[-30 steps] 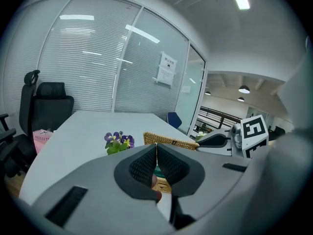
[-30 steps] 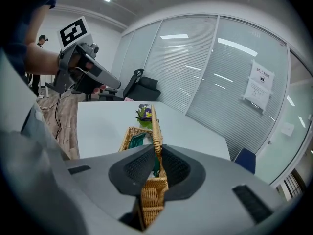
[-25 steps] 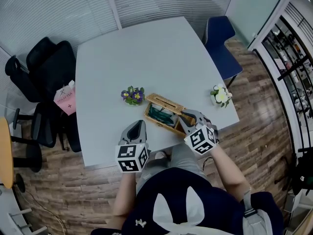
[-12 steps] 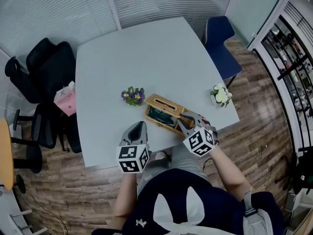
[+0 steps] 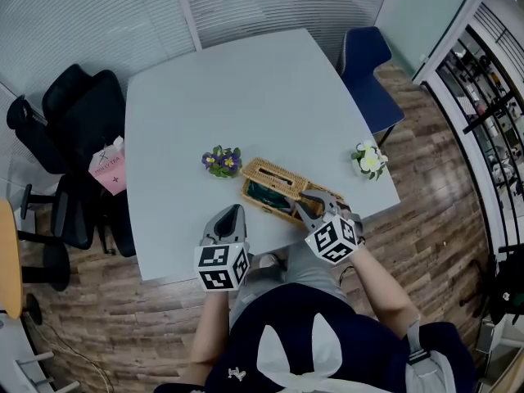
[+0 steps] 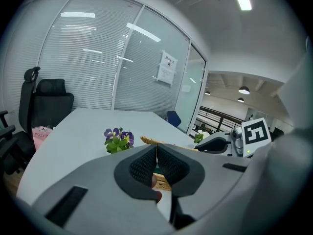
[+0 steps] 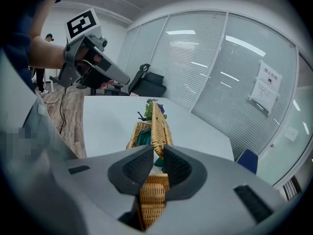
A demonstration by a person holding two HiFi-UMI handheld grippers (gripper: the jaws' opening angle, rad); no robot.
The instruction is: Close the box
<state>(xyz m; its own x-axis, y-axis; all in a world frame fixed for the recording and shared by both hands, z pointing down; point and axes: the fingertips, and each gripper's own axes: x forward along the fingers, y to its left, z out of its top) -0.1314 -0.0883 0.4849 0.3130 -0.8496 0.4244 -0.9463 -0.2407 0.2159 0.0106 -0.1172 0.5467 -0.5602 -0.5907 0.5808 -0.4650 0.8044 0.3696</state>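
Wickerwork ran straight out from the right gripper (image 7: 157, 150): its ribbed grey pads were closed narrowly on the edge of the woven lid (image 7: 157, 124). The lid stood nearly on edge over the oblong box (image 7: 132, 136) just ahead, with green lining showing inside. The left gripper (image 6: 156, 148) hung clear of the box, which lay ahead and to its right on the smooth pale table (image 6: 83, 126). Its jaws met at the tips, empty. Purple pansies (image 6: 117, 140) sat just beyond it.
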